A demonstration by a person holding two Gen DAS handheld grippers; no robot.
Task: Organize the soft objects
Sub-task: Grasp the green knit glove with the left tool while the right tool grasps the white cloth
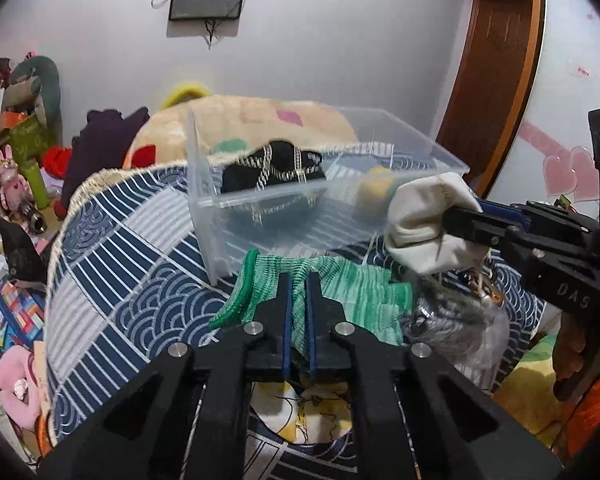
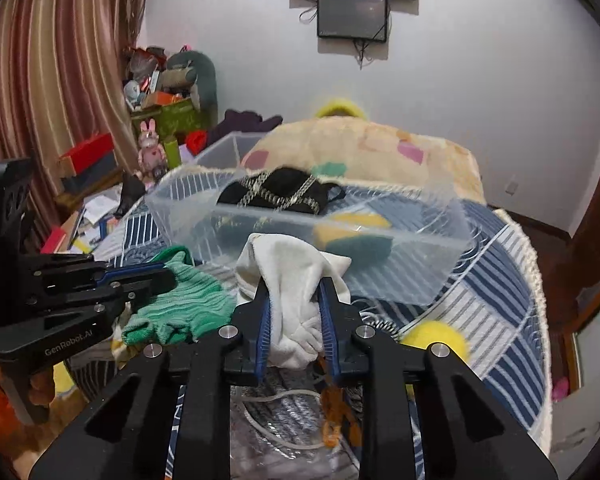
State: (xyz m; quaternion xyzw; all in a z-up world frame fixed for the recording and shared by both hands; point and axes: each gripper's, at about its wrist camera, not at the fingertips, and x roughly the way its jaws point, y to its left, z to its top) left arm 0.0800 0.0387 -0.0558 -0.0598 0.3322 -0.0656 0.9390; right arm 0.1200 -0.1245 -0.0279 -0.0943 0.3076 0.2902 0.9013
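A clear plastic bin stands on the blue patterned cushion and holds a black chained cloth and a yellow-green sponge. My left gripper is shut on a green glove lying in front of the bin. My right gripper is shut on a white cloth and holds it lifted near the bin's front edge.
A yellow ball lies on the cushion at the right. A grey rope bundle in plastic lies under the grippers. A beige pillow sits behind the bin. Toys and clutter fill the left.
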